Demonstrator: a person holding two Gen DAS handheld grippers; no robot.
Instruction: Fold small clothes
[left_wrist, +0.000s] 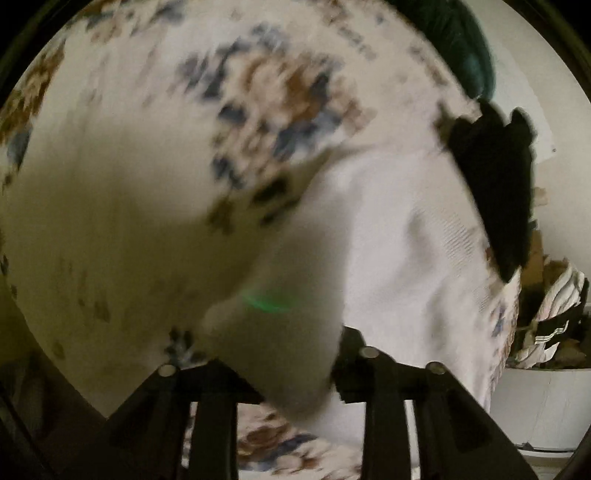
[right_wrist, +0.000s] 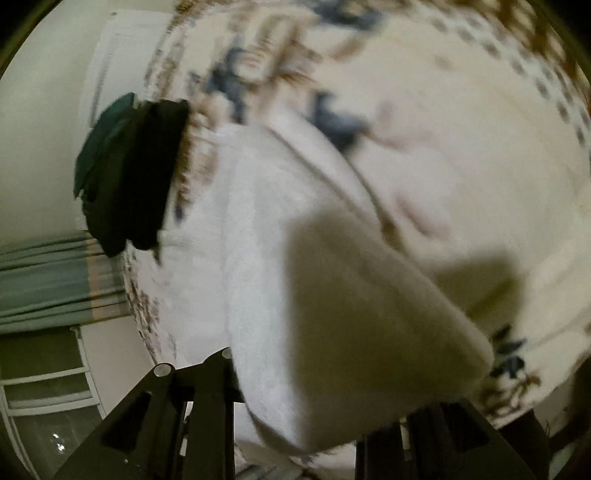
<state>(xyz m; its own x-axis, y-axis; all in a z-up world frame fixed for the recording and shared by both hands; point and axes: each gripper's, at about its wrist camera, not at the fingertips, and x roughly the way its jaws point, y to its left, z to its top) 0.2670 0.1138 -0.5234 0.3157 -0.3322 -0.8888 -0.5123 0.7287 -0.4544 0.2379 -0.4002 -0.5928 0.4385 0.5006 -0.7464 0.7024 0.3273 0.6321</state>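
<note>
A white garment (left_wrist: 399, 236) lies on a floral bedspread (left_wrist: 122, 206). In the left wrist view one end of it rises into my left gripper (left_wrist: 295, 373), whose jaws are closed on the cloth; a green mark (left_wrist: 269, 301) shows on that end. In the right wrist view the white garment (right_wrist: 266, 206) has a lifted fold (right_wrist: 369, 325) held in my right gripper (right_wrist: 306, 435), whose jaws are closed on it. Both views are blurred by motion.
A black garment (left_wrist: 498, 184) and a dark green one (left_wrist: 469, 48) lie at the bed's far edge; they also show in the right wrist view (right_wrist: 140, 173). A white basket (left_wrist: 539, 402) with striped clothes stands at the right. Curtains (right_wrist: 48, 284) hang at left.
</note>
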